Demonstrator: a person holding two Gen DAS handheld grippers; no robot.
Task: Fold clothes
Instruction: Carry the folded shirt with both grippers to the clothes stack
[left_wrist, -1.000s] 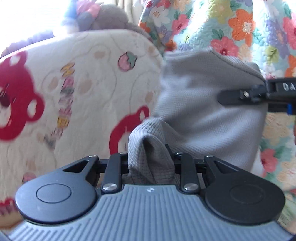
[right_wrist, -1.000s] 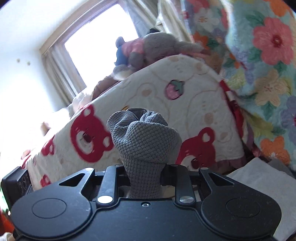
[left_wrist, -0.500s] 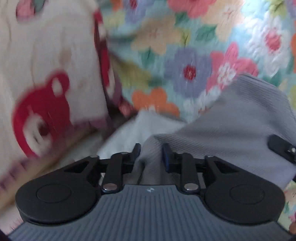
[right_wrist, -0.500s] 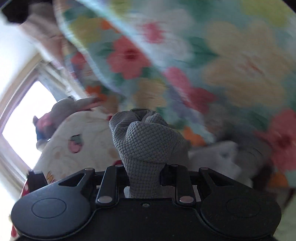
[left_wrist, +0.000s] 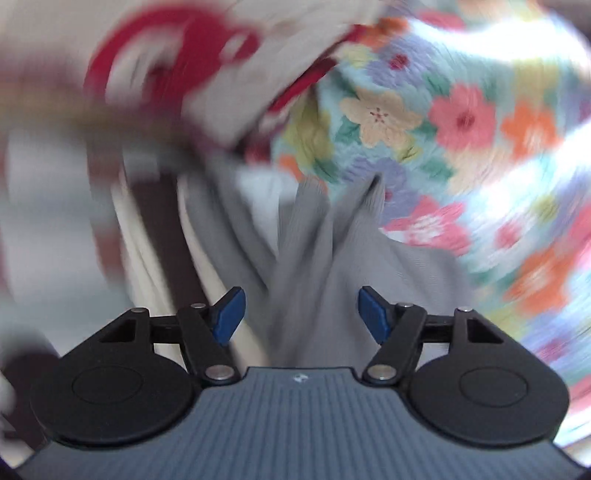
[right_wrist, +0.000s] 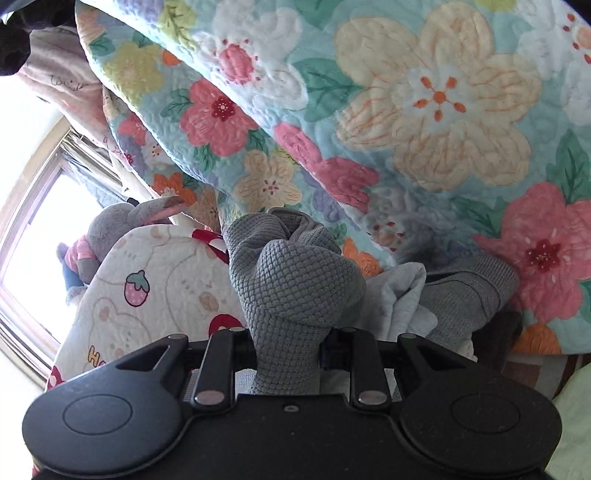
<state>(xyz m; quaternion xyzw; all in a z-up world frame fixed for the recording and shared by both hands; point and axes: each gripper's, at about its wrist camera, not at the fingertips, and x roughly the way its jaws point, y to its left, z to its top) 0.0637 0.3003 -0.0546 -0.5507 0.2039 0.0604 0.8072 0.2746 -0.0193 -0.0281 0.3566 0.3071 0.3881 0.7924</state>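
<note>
R view only: grey garment (right_wrist: 291, 280) bunched in right claw (right_wrist: 286, 343).

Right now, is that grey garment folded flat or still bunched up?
Bunched. A wad of the grey garment bulges from the right gripper, clamped on it.

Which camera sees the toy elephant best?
The right wrist view. The grey toy elephant sits sharp by the window, behind the bear quilt. The left wrist view is blurred and shows no elephant.
</note>
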